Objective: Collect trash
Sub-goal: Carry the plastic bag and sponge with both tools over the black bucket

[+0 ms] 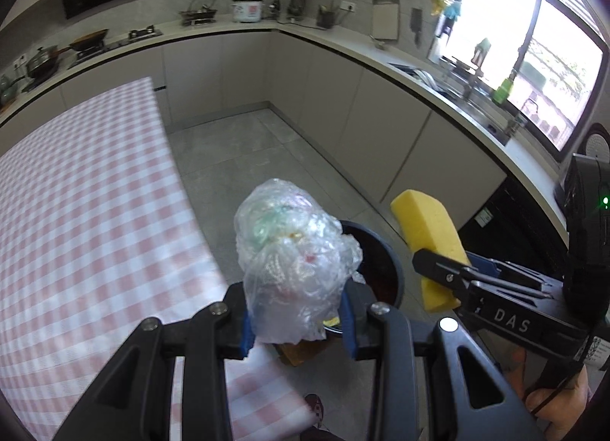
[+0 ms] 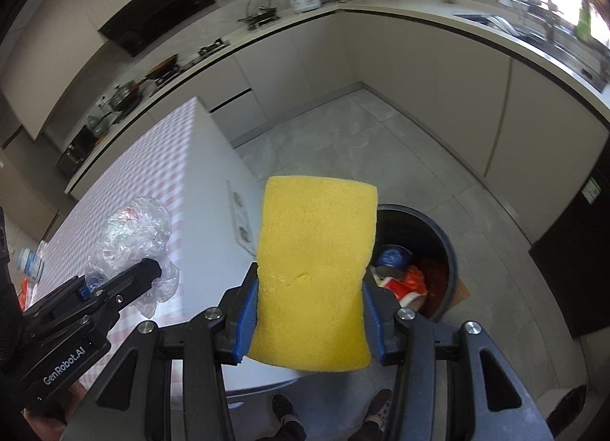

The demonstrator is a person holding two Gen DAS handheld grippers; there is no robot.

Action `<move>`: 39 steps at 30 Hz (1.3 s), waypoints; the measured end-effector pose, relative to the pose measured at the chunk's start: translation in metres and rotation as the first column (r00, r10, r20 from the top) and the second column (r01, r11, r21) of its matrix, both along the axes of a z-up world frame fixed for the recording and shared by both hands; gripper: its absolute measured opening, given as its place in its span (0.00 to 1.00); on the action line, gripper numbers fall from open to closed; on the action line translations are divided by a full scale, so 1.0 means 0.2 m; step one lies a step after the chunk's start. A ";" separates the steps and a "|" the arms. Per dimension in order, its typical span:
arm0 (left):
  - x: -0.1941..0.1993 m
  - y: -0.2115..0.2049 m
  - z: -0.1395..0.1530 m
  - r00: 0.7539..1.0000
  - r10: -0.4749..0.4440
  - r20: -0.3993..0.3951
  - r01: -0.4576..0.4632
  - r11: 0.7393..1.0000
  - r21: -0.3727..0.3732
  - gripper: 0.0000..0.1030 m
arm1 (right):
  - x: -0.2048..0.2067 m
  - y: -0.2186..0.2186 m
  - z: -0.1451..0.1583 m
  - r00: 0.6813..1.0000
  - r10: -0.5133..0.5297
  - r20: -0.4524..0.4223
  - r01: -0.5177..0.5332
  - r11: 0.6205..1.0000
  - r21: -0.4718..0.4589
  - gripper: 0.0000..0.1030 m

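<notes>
In the left wrist view, the left hand-held gripper (image 1: 297,323) at lower centre clamps a crumpled clear plastic bag (image 1: 293,262), held above the dark trash bin (image 1: 385,265) on the floor (image 1: 267,151). The checked bench (image 1: 87,212) fills the left. In the right wrist view, the right hand-held gripper (image 2: 309,323) pinches a yellow sponge (image 2: 314,269) at centre, partly over the bin, which already seems to hold cans and wrappers.
</notes>
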State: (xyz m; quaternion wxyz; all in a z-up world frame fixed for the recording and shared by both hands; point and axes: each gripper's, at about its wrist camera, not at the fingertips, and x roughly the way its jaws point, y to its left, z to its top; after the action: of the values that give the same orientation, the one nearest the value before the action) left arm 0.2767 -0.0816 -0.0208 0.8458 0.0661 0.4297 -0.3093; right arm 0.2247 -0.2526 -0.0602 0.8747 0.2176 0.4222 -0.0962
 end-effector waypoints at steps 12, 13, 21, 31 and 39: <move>-0.03 -0.31 -0.18 0.996 -0.056 -0.068 0.058 0.998 0.034 0.35 | -0.13 -0.33 -0.18 0.993 -0.094 -0.068 0.096 0.995 0.029 0.50; -0.03 -0.33 -0.20 0.996 -0.052 -0.075 0.056 0.998 0.043 0.35 | -0.13 -0.34 -0.20 0.993 -0.095 -0.074 0.098 0.995 0.034 0.50; -0.01 -0.41 -0.35 0.994 -0.013 -0.108 0.023 0.995 0.095 0.35 | -0.03 -0.44 -0.36 0.990 -0.065 -0.121 0.071 0.996 0.051 0.51; 0.04 -0.49 -0.49 0.989 0.037 -0.144 -0.019 0.992 0.126 0.36 | 0.14 -0.54 -0.56 0.982 -0.002 -0.188 0.013 0.998 0.056 0.51; 0.09 -0.55 -0.59 0.981 0.084 -0.176 -0.056 0.986 0.156 0.39 | 0.25 -0.59 -0.66 0.977 0.043 -0.208 -0.029 0.997 0.067 0.55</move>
State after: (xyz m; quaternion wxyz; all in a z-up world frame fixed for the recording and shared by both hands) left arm 0.2956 -0.1910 -0.1387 0.8060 0.0860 0.5291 -0.2508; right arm 0.2749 -0.3714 -0.1931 0.8197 0.2265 0.5185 -0.0891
